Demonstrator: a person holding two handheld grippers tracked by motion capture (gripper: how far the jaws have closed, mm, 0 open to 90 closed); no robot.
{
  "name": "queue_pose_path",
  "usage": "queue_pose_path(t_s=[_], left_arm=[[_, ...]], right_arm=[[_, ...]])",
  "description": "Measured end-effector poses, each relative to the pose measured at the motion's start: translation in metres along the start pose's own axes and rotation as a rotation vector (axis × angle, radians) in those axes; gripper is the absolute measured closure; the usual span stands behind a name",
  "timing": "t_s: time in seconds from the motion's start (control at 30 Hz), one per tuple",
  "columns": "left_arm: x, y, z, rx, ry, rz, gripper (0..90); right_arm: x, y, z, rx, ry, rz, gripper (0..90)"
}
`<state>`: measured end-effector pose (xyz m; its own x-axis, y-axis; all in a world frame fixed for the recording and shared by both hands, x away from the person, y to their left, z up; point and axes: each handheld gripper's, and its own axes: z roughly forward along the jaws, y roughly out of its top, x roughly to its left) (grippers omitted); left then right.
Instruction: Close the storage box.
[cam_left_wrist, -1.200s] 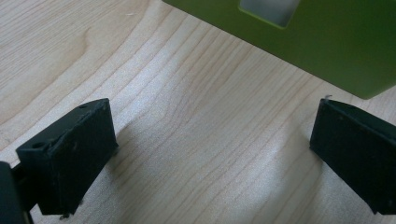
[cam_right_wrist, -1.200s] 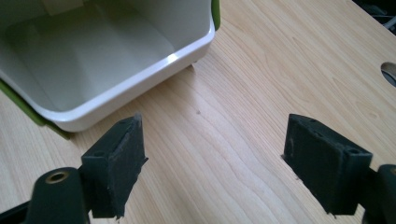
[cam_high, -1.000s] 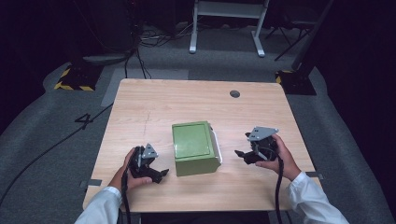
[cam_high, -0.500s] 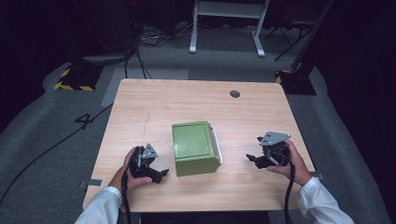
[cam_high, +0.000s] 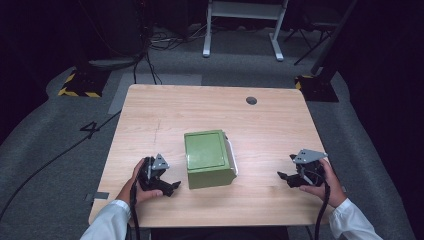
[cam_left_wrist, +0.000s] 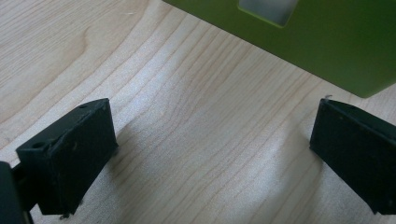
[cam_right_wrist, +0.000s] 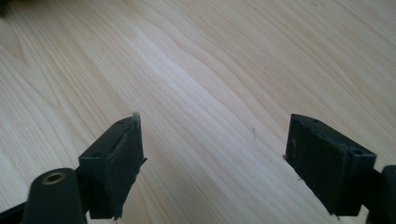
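Green rectangular metal box (cam_high: 209, 157) sits mid-table on the light wooden tabletop (cam_high: 200, 107). Left gripper (cam_high: 170, 188), jaws wide and empty, rests just left of the box; right gripper (cam_high: 286, 179), likewise gaping and empty, well right of it.

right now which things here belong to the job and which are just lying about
In the job:
- green box
- left gripper, open beside it
- right gripper, open, farther off

Just lying about:
- round grommet in the table
- cables on the floor
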<state>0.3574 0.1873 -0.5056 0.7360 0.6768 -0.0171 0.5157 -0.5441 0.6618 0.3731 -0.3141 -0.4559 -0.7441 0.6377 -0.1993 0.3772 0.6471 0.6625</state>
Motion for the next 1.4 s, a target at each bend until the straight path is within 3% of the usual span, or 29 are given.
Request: queue_pose_path(t_s=[0.23, 0.53, 0.8, 0.87, 1.4], left_arm=[[0.0, 0.0, 0.0, 0.0, 0.0, 0.0, 0.6], [0.0, 0.0, 0.0, 0.0, 0.0, 0.0, 0.5], [0.0, 0.0, 0.0, 0.0, 0.0, 0.0, 0.5], [0.0, 0.0, 0.0, 0.0, 0.0, 0.0, 0.6], [0.001, 0.0, 0.0, 0.0, -0.006, 0.008, 0.4]], right_arm=[[-0.008, -0.022, -0.006, -0.006, -0.012, 0.046, 19.1], [-0.026, -0.062, -0.015, -0.03, -0.035, 0.192, 19.0], [-0.029, -0.085, -0.011, -0.023, -0.062, 0.269, 17.4], [-0.03, -0.092, -0.012, -0.048, -0.045, 0.31, 17.1], [-0.031, -0.095, -0.012, -0.059, -0.063, 0.33, 15.5]])
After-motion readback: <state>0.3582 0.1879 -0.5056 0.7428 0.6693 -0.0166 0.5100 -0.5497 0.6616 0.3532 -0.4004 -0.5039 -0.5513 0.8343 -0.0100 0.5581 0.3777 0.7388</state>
